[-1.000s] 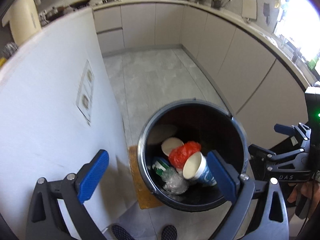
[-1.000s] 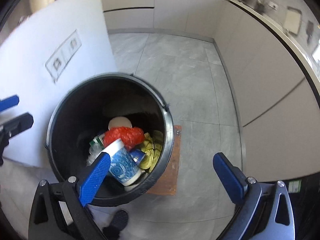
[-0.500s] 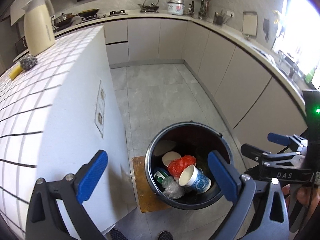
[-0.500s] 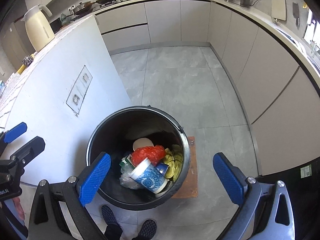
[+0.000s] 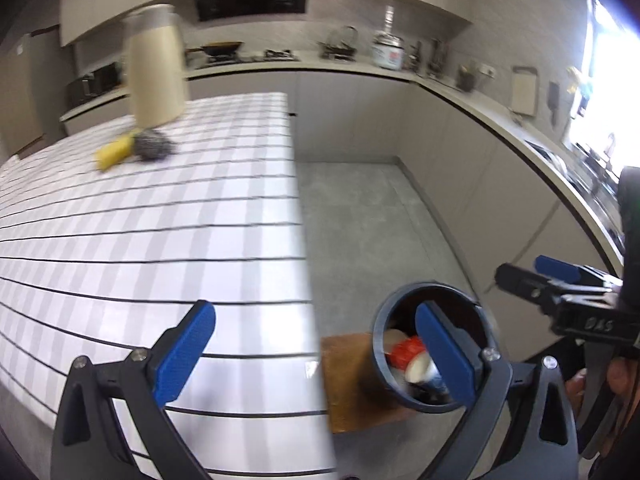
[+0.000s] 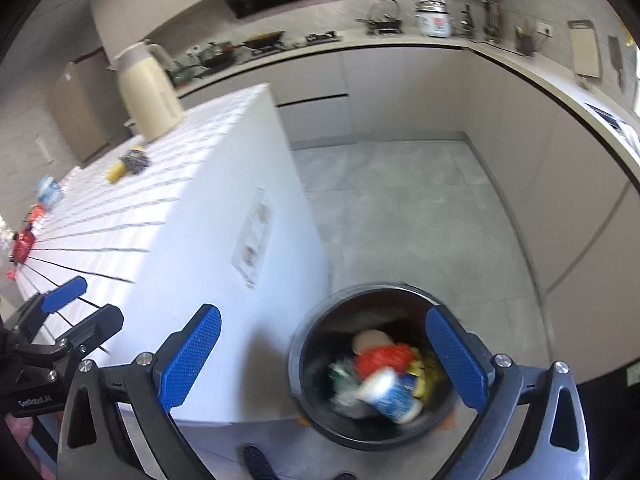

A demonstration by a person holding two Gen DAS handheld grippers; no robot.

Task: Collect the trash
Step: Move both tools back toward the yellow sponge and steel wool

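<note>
The black bin (image 6: 374,364) stands on the floor (image 6: 420,220) just beside the end of the white tiled worktop (image 5: 160,240), on a brown mat (image 5: 352,380). Both tools are released, blue pads spread wide and empty: the left tool (image 5: 316,354) hangs over the worktop's edge, the right tool (image 6: 320,356) above the bin's near rim.

The right wrist view looks straight into the bin and shows the trash there: a blue-and-white paper cup (image 6: 390,394) lying on its side, a red wrapper (image 6: 384,358) behind it, a round white lid (image 6: 370,340) and yellow scraps (image 6: 426,370) at the bin's right wall. The left wrist view catches only a slice of that, the red wrapper and cup rim behind its own right pad.

Only the right view shows the worktop's far left stretch from the bin, where more litter lies: a red item (image 6: 24,242) and a bluish packet (image 6: 48,192), both blurred. Both views show the cream jug (image 5: 156,80), a steel scourer (image 5: 152,146) and a yellow thing (image 5: 114,154) touching it.
</note>
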